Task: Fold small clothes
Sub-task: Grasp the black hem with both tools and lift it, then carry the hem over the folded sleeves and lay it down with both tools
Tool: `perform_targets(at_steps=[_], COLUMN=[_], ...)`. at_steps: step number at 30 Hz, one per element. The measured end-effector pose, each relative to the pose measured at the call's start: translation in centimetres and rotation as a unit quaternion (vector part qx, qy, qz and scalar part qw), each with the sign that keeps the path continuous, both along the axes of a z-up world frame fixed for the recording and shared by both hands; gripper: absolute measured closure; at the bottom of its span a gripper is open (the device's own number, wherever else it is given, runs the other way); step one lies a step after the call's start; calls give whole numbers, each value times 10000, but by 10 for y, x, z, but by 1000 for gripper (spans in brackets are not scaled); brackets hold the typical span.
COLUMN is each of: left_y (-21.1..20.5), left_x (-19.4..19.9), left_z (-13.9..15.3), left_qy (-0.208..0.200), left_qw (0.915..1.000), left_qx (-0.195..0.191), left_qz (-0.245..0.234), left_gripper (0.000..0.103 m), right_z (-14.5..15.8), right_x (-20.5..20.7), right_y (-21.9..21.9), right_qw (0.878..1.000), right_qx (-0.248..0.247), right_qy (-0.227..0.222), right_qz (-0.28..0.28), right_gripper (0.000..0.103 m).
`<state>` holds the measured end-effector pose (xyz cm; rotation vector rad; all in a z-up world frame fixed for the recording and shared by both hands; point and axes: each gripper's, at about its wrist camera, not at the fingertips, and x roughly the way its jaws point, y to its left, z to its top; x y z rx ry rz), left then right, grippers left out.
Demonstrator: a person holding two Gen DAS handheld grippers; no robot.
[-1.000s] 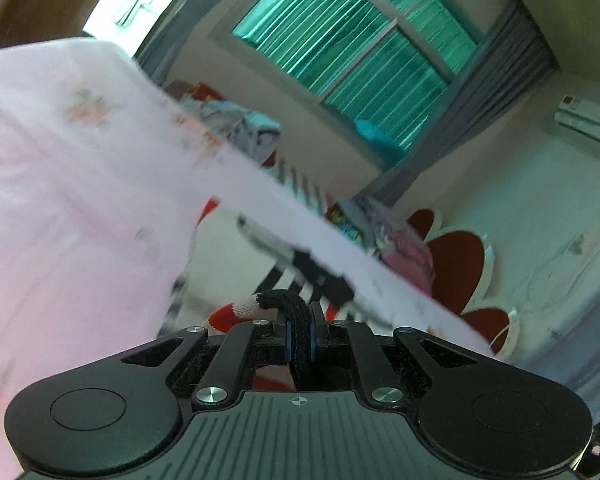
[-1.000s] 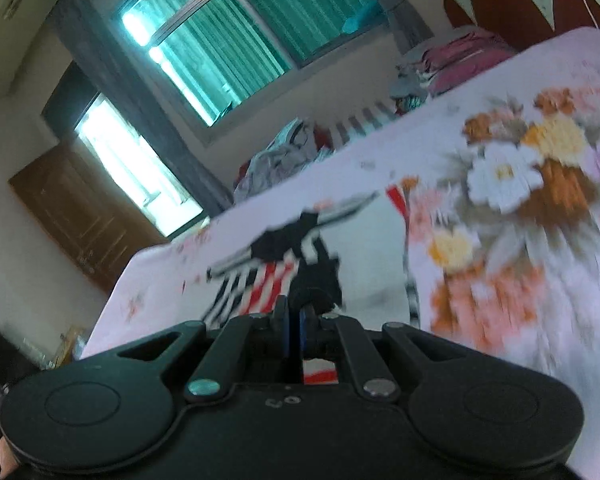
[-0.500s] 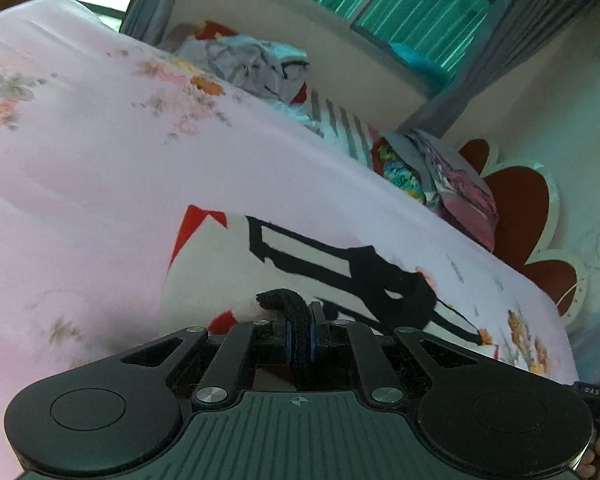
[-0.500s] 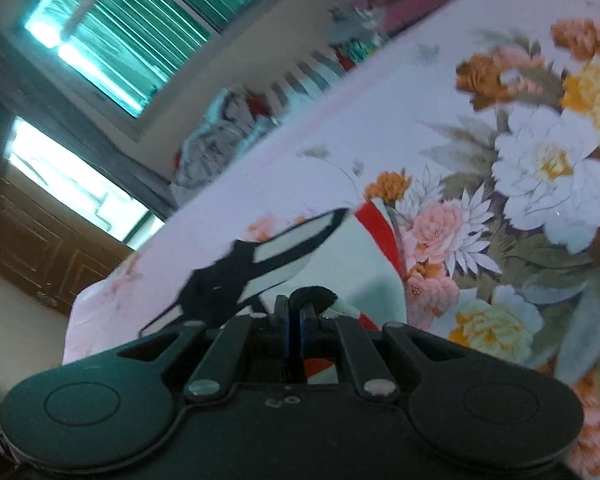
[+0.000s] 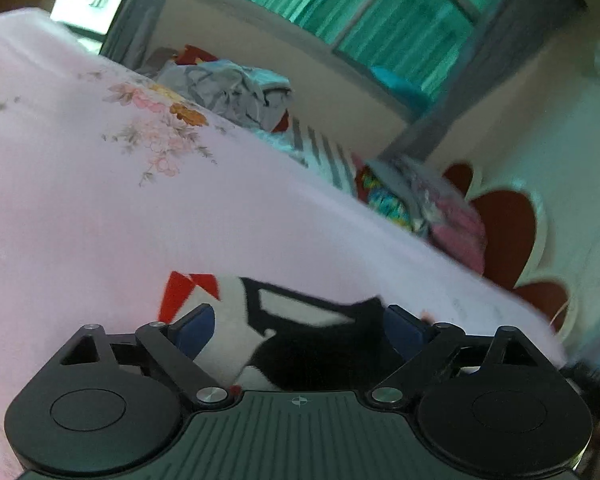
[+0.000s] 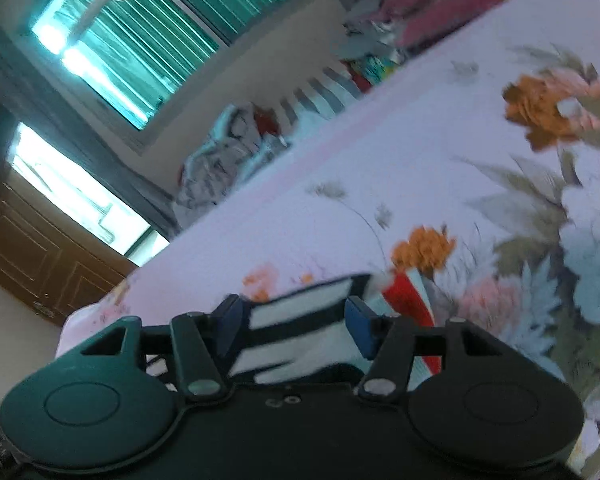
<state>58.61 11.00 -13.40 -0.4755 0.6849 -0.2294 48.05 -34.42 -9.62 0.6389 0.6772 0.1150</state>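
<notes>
A small white garment (image 5: 236,320) with black markings and red trim lies flat on the pink floral bedsheet (image 5: 100,208). My left gripper (image 5: 300,326) is open, its blue pads spread wide just over the garment's near edge. In the right wrist view the same garment (image 6: 300,312) shows black stripes and a red edge. My right gripper (image 6: 296,322) is open too, its pads spread over the cloth. Neither gripper holds anything.
A heap of grey and red clothes (image 5: 236,88) lies at the bed's far side, with a pink pile (image 5: 452,220) near the red scalloped headboard (image 5: 508,224). A green-shaded window (image 5: 348,12) is behind. A wooden door (image 6: 28,252) is at the left.
Both grippers were shut on the garment's edge and lowered it onto the bed. Now both have opened and let it go, and it lies on the sheet.
</notes>
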Motion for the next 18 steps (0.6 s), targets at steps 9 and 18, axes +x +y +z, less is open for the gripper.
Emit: perform_targets(at_steps=[9, 18], left_y=[-27, -41], left_x=[-6, 14], left_z=[4, -9], left_qy=[47, 314], left_qw=[9805, 9770], left_qx=[1704, 1905], left_qz=[-975, -910], left_gripper=[49, 65], right_z=[-4, -24], right_x=[-27, 8], right_y=[18, 66], right_qw=[9827, 9516], right_qx=[-1521, -2690], right_qy=[137, 312], right_qz=[1046, 1456], right_gripper=[52, 77])
